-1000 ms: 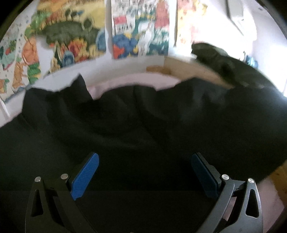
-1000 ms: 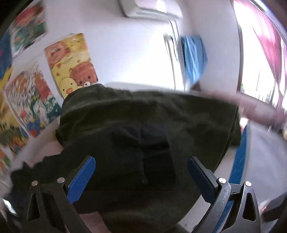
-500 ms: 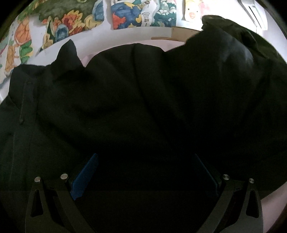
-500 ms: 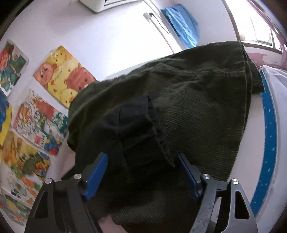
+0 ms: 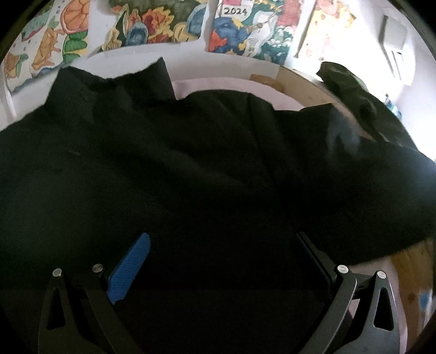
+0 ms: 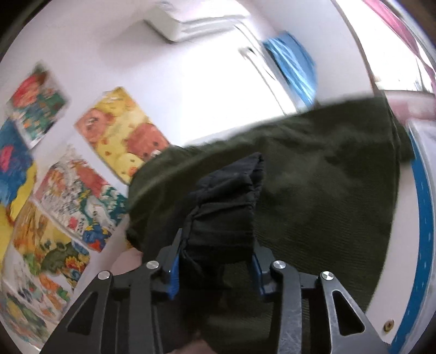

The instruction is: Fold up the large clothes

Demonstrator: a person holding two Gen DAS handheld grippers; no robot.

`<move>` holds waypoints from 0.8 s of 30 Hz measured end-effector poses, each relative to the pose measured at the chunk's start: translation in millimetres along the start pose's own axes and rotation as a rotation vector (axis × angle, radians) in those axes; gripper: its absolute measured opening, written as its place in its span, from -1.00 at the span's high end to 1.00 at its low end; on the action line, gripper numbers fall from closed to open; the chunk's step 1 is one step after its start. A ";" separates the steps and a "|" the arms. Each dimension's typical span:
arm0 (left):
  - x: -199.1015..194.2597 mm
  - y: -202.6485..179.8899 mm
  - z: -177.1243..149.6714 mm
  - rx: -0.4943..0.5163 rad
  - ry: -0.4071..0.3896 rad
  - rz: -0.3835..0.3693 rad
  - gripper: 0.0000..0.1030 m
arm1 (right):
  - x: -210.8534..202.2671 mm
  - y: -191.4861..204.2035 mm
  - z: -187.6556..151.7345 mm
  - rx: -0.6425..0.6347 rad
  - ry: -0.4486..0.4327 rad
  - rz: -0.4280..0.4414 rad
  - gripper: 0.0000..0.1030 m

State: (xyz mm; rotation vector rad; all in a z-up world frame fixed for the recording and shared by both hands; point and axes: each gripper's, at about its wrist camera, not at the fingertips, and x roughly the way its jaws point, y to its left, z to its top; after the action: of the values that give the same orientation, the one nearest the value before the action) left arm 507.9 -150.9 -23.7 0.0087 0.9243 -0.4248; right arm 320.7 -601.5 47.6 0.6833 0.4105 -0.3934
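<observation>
A large black garment [image 5: 190,163] lies spread and rumpled on a pink sheet [image 5: 218,84]. My left gripper [image 5: 222,237] hovers low over it, jaws wide open, blue pads [image 5: 130,266] far apart with only flat cloth beneath them. In the right wrist view a bunched end of the black garment [image 6: 231,196] stands up between the fingers of my right gripper [image 6: 218,245]. Its jaws are closing, and both pads touch the cloth. Behind it lies a dark green corduroy garment [image 6: 327,177], also seen at the far right as a green corduroy heap [image 5: 354,89].
Bright posters [image 5: 163,24] cover the wall behind the bed. A wooden bed frame [image 5: 299,79] runs along the far edge. An air conditioner [image 6: 190,24] and a hanging blue cloth [image 6: 294,68] are on the wall. A white and blue edge [image 6: 425,217] borders the right.
The right jaws have narrowed from wide open onto the bunched black cloth. The left gripper, still open, dipped close over the black garment and then drew back, so the wall shows again.
</observation>
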 end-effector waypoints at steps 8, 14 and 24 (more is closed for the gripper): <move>-74.9 48.9 -19.1 -0.017 -0.065 -0.039 -0.97 | -20.5 132.7 -37.9 -0.401 -0.093 0.195 0.26; -122.0 96.1 -30.4 -0.079 -0.149 -0.064 -0.97 | -21.1 238.1 -118.7 -0.660 -0.036 0.400 0.26; -165.9 225.5 -64.6 -0.390 -0.211 -0.209 -0.97 | 1.3 347.8 -312.7 -1.052 0.312 0.607 0.25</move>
State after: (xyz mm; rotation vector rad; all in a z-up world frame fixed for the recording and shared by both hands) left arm 451.8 126.3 26.6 -0.4835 0.7889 -0.4237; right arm 414.1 -144.8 8.5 -0.1903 0.6007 0.5106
